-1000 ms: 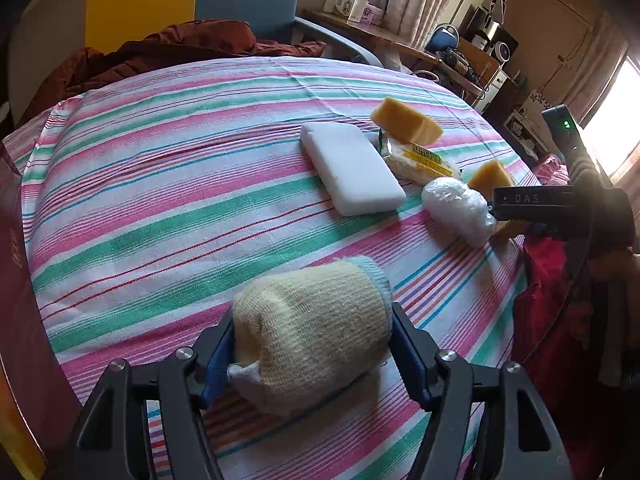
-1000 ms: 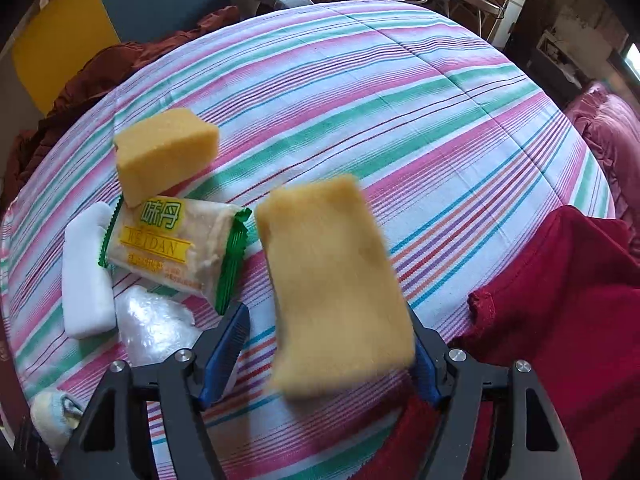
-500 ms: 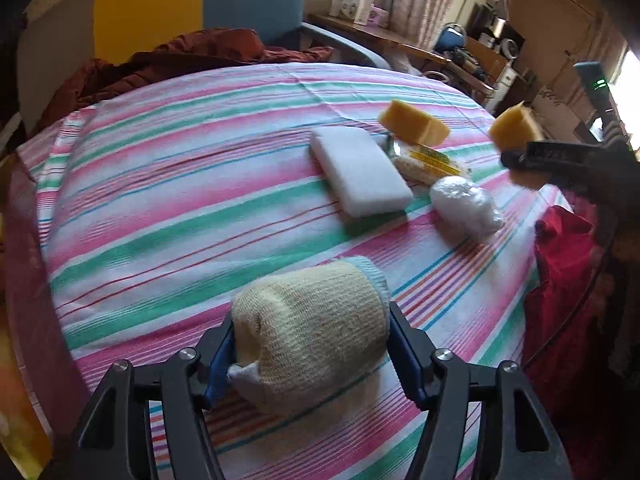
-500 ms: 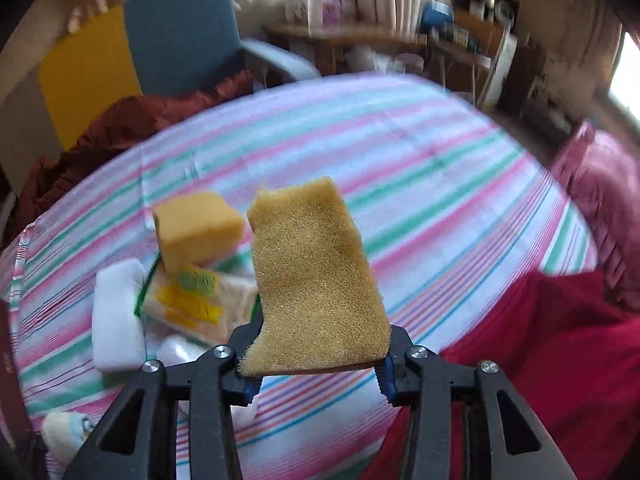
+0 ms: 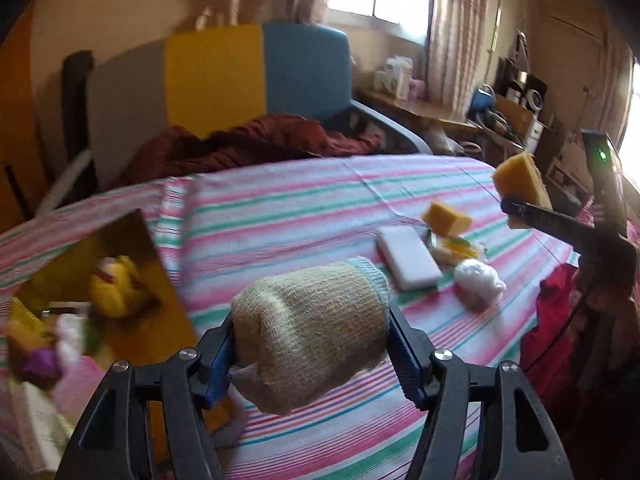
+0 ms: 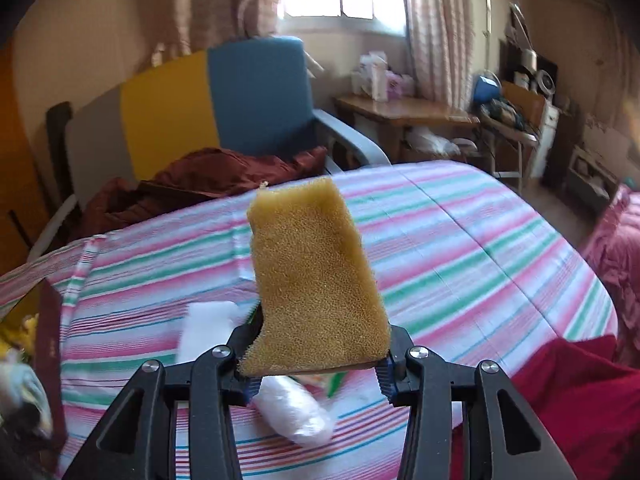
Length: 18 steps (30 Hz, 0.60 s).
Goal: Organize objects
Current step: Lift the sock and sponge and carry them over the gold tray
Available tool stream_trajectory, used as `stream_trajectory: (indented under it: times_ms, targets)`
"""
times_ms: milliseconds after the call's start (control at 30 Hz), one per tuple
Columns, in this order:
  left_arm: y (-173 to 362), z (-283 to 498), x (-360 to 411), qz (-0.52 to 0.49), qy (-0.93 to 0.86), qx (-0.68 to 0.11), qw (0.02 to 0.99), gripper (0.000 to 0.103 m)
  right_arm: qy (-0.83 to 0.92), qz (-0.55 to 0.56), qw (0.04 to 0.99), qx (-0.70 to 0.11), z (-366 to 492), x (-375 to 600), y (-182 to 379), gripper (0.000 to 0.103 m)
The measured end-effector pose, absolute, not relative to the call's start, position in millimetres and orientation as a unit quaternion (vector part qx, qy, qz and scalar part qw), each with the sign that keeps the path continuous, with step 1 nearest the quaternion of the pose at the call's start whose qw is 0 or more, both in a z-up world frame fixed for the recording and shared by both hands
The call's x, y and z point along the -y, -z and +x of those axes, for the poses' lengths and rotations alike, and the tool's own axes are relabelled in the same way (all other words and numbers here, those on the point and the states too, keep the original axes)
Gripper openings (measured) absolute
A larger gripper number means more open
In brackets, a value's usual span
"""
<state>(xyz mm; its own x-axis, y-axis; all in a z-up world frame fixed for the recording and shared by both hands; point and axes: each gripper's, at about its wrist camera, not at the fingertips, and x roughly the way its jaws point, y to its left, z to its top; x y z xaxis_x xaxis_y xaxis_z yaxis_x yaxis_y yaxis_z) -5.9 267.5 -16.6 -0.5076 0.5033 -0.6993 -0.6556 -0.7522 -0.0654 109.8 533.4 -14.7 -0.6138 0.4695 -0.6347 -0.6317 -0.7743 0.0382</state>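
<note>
Left claw (image 5: 310,354) holds the sock roll (image 5: 310,328); box (image 5: 80,280) sits just left, nearer. Right claw (image 6: 316,372) grips the sponge (image 6: 316,292).

Left gripper (image 5: 310,354) and right gripper (image 6: 316,372) both raised, jaws clamped on loads

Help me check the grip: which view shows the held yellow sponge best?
The right wrist view: the yellow sponge fills the centre, clamped in the right tongs. The left wrist view shows it small, at the right edge.
</note>
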Motion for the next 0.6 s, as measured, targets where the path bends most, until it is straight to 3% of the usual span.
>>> stream_trajectory:
  times_ms: [600]
  targets:
    - [11.2,-30.0,-155.6,-0.368,-0.896,-0.050,0.244,0.067,-0.927,-0.332,0.136,-0.106,43.3,-413.8,-0.6,0.046]
